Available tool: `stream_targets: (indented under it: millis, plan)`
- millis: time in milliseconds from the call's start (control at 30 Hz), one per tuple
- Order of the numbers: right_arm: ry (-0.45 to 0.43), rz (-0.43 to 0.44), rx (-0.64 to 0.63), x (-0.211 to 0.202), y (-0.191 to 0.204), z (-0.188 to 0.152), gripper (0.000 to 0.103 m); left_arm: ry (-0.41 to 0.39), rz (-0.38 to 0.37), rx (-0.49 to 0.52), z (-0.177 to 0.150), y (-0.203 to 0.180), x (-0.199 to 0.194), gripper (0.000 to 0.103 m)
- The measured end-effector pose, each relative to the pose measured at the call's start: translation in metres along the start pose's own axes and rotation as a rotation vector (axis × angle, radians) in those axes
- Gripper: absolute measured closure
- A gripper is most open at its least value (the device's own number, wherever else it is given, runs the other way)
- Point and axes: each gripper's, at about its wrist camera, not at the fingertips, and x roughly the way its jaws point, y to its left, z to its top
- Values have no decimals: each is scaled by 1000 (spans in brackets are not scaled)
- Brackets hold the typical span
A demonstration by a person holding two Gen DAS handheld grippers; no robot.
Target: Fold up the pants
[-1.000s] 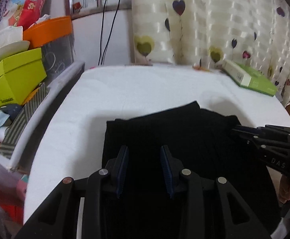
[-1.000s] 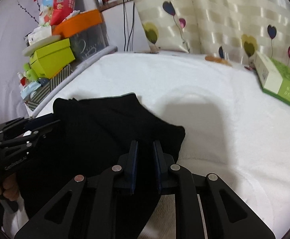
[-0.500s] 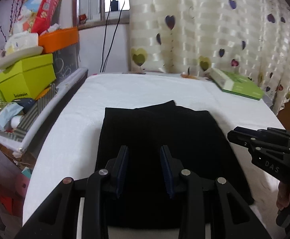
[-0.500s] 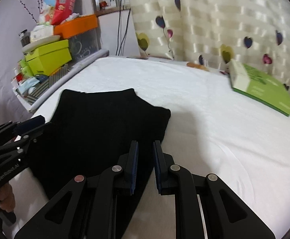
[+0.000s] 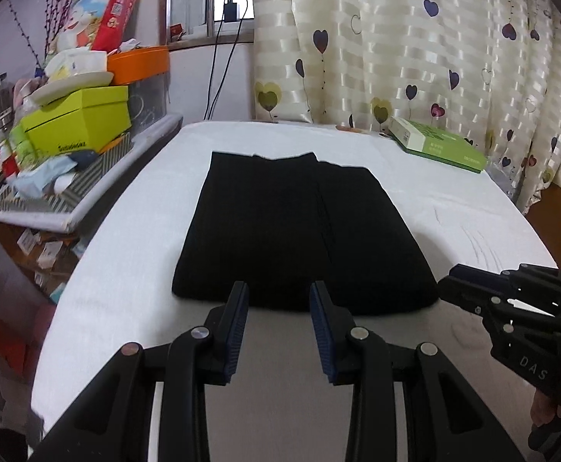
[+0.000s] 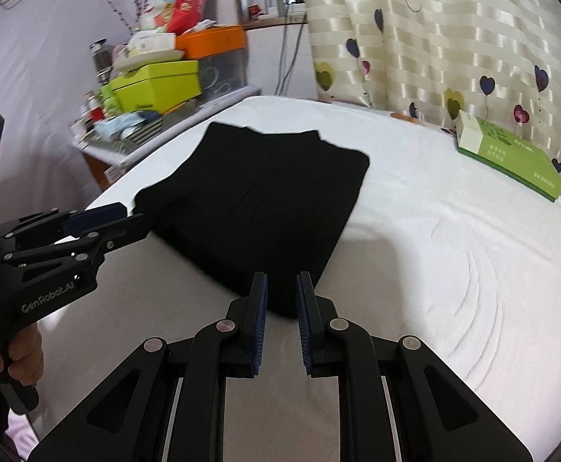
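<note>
Now the black pants (image 5: 303, 231) lie folded into a flat rectangle on the white table (image 5: 126, 277). Just short of their near edge, the left gripper (image 5: 279, 300) and right gripper (image 6: 281, 288) hover, jaws parted, holding nothing.

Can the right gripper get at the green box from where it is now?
Probably yes. The right gripper is open and empty, and only bare white sheet lies between it and the green box.

both wrist views near, sharing folded pants (image 5: 299, 231)
</note>
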Motion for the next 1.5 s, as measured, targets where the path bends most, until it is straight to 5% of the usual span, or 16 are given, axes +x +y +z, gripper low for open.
stream_targets:
  millis: [100, 667, 1500]
  plan:
    - [-6, 0, -19, -11, 7, -13, 72, 0, 21, -9, -12, -5, -11, 67]
    - [34, -43, -62, -17, 9, -53, 72, 42, 48, -12, -42, -22, -8, 67]
    - [101, -26, -77, 0, 10, -58, 65, 116, 77, 22, -52, -25, 11, 66]
